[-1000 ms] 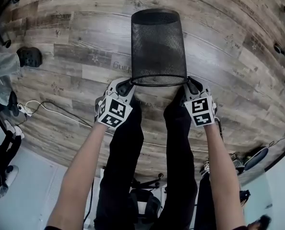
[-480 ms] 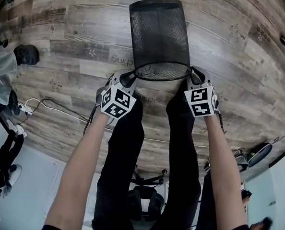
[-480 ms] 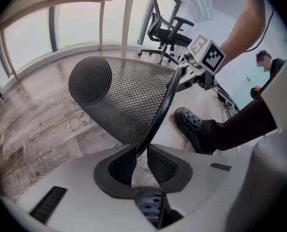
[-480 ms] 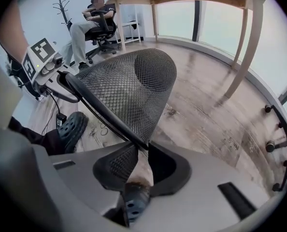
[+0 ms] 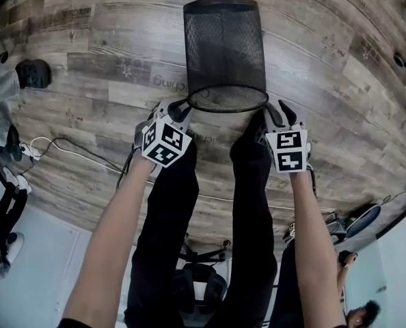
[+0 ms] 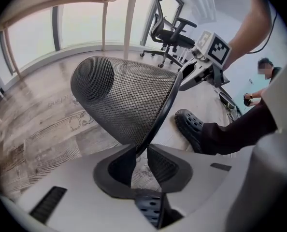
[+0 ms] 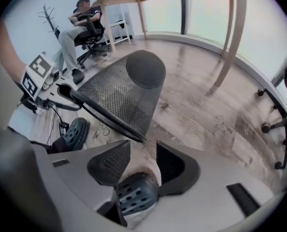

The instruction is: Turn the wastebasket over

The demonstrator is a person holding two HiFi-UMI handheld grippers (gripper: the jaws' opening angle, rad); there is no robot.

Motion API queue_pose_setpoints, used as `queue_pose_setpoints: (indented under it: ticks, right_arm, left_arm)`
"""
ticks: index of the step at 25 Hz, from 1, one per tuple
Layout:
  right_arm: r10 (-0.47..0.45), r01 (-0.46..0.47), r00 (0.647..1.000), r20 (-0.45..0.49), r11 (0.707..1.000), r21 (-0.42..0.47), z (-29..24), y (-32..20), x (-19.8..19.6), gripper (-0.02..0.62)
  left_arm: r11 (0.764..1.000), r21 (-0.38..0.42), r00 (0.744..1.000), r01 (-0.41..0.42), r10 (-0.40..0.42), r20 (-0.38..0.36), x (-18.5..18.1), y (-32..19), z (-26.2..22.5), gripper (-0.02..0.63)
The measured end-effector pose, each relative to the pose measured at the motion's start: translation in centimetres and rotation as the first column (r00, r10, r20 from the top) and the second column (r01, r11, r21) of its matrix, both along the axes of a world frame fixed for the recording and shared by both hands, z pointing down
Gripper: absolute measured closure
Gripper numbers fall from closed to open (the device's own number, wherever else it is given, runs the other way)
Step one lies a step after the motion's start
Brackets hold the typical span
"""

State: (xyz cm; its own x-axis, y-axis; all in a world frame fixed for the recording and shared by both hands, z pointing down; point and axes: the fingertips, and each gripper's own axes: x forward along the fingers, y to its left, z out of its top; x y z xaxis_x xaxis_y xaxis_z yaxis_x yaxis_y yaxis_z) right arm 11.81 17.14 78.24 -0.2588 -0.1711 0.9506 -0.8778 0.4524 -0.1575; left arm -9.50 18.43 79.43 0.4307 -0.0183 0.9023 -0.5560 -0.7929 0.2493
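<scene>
Left tongs (image 6: 140, 151) on rim of black mesh wastebasket (image 6: 124, 100), apparently aslant.

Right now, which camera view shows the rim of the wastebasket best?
The head view: the whole wastebasket rim shows as a ring. The left gripper view shows it edge-on, pinched in the left tool. The right gripper view shows a stretch just beyond the right tool, whose jaws have just been opening, nothing between them.

Black trousers (image 5: 169, 224), dark perforated clogs (image 6: 192, 124), white hand-held grippers (image 6: 139, 156) (image 7: 142, 161)
</scene>
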Motion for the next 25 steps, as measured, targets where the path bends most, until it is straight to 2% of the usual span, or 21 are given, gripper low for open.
queue_pose_setpoints:
  ticks: [3,6,9,13,18,25]
  right_arm:
    - [0.126,-0.127,0.990,0.065,0.992,0.001,-3.2,-0.3,0.6,0.353]
    - [0.247,-0.245,0.955,0.166,0.969,-0.036,-6.2,-1.8,-1.0,0.286]
    - [0.305,-0.294,0.925,0.226,0.952,-0.085,-7.7,-3.3,-3.8,0.255]
    - [0.308,-0.284,0.925,0.224,0.950,-0.130,-7.3,-4.6,-6.9,0.229]
    - [0.292,-0.257,0.939,0.180,0.947,-0.194,-5.3,-4.1,-8.5,0.215]
    - [0.227,-0.210,0.968,0.104,0.966,-0.151,-4.2,-3.9,-7.3,0.215]
  left_arm:
    - [1.000,-0.004,1.000,0.002,-0.002,-0.005,0.5,0.1,-0.3,0.526]
    - [1.000,-0.003,1.000,0.002,-0.002,-0.016,1.1,-0.1,-0.6,0.523]
    - [1.000,-0.007,1.000,0.005,-0.005,-0.023,1.6,0.0,-0.9,0.523]
    - [1.000,-0.010,0.999,-0.011,0.011,-0.038,2.3,-0.1,-1.3,0.523]
    - [1.000,-0.016,0.999,-0.018,0.017,-0.052,2.7,-0.1,-1.4,0.523]
    - [1.000,-0.009,0.995,0.003,-0.003,-0.097,3.7,-0.2,-2.1,0.520]
